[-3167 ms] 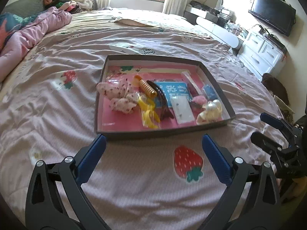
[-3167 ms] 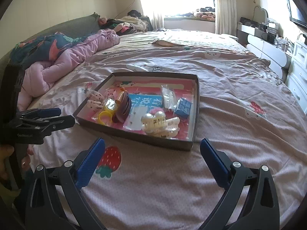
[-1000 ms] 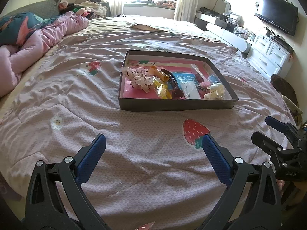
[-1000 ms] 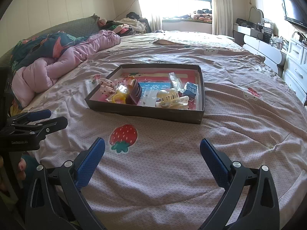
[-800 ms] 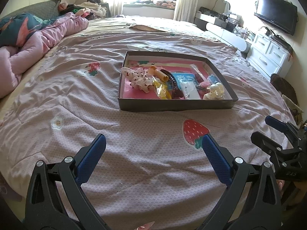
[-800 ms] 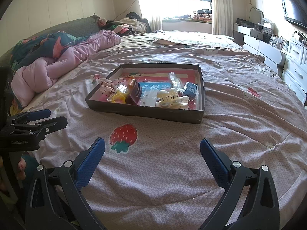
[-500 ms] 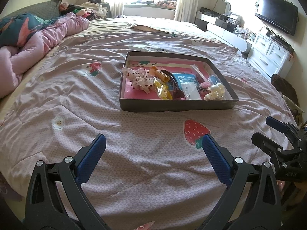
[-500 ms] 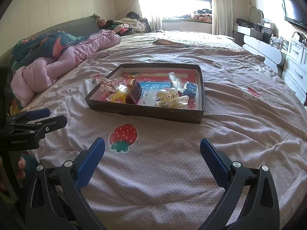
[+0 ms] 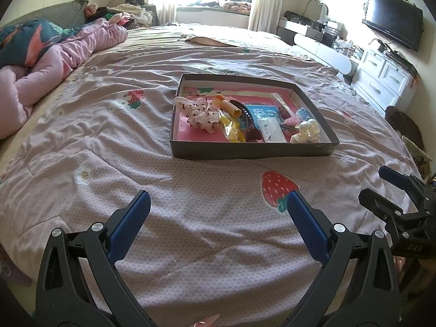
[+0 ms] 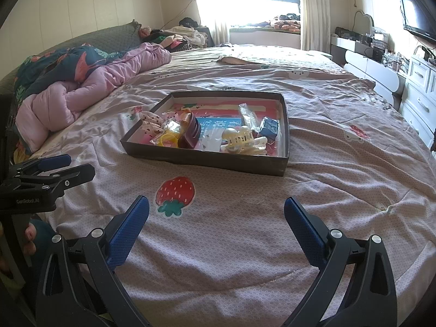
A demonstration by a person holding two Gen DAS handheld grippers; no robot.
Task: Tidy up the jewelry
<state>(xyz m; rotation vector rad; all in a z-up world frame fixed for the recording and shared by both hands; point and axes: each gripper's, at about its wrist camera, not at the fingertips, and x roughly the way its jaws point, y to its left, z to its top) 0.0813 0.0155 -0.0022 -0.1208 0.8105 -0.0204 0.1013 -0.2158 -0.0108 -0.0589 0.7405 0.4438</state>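
While both claws hang wide open, empty, above bed (image 9: 136,136): tray (image 9: 250,151) with jewelry lies ahead, well apart; left claw (image 9: 218,215), right claw (image 10: 216,214) about equally far.

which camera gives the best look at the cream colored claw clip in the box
The right wrist view: the cream claw clip sits near the middle, its teeth visible. In the left wrist view it is smaller, tucked in the box's near right corner.
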